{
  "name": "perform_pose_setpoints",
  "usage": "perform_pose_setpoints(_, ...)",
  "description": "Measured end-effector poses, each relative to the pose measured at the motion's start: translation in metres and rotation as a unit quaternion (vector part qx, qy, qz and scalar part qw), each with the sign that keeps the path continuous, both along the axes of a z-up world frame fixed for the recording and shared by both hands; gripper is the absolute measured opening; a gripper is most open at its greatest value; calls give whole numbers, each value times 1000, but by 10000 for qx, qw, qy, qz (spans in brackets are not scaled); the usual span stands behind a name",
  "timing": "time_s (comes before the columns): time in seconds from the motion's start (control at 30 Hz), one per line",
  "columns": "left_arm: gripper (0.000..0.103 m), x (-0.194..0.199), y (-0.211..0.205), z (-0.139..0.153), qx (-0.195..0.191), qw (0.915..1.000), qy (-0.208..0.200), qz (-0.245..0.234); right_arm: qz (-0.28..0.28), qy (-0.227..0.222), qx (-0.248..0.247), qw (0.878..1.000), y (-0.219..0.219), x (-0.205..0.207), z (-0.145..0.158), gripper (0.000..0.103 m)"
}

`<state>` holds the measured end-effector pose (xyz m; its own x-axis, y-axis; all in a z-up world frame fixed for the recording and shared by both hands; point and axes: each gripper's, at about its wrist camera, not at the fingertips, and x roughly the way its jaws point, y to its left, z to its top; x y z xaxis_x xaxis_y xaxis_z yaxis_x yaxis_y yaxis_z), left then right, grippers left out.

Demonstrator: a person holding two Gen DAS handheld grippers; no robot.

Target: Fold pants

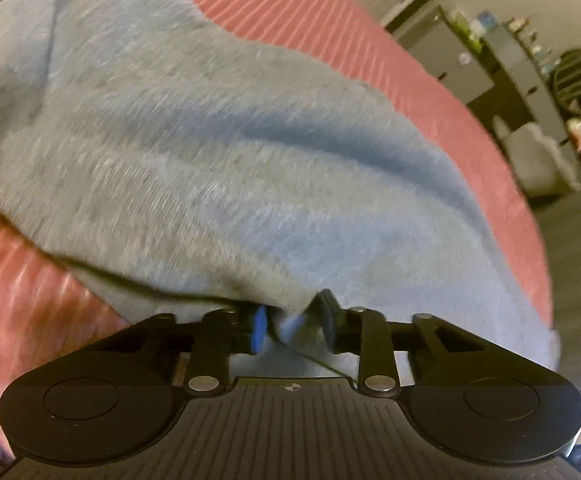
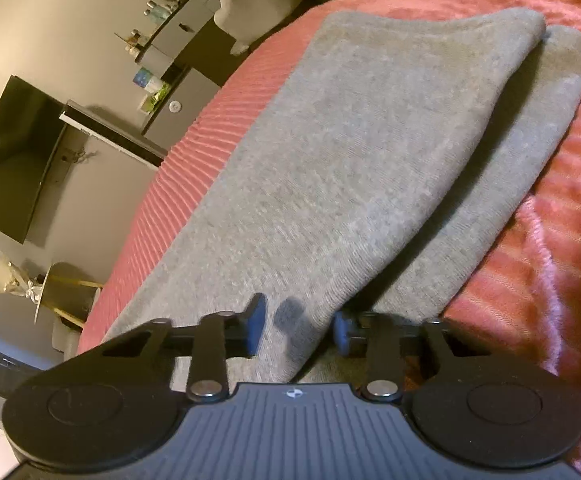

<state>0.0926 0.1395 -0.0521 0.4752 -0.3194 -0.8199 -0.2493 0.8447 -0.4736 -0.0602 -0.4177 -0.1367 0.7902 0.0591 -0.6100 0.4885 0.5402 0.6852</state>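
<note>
Grey sweatpants (image 2: 362,152) lie folded lengthwise, one leg atop the other, on a pink ribbed bedspread (image 2: 550,216). The left hand-held gripper (image 1: 294,324) pinches a bunched fabric edge. The right hand-held gripper (image 2: 300,328) straddles the upper leg's edge; contact cannot be told.

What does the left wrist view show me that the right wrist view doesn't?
Left wrist only: the left tool with a bunch of gray fabric pinched between its pads, and a dark seam line near the top left of the pants.

Right wrist only: the right tool with pads apart over the fabric, two layers of pants lying offset, and a dark screen on the wall.

Both: gray pants on the pink ribbed blanket, and a round mirror by the shelves.
</note>
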Motion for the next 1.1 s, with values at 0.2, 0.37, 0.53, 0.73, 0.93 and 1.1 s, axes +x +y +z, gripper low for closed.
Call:
perform_pose_setpoints(0.2,5,-18,-9,24,326,9985,-284,-348,175,-250,-209,9993,4,-4,15,4)
perform_pose_setpoints(0.37,5,-48,0,55,421,9949,-725,-556,-92,-419,-637,9970,4,-33,44,4)
perform_pose_setpoints(0.53,3,-56,-3,39,698,9939,-274,-811,-348,282,-1249,9912,0,-45,48,4)
perform_pose_setpoints(0.73,11,-60,-31,68,1066,9812,-832,-1374,259,85,-1745,9843,34,-21,69,8)
perform_pose_setpoints(0.93,60,-9,-58,88,2054,9556,-1718,-1231,1354,-125,-1985,9706,115,68,77,40)
perform_pose_setpoints(1.1,55,14,-54,15,2378,9605,-206,-1433,2413,189,-2239,9441,194,123,50,58)
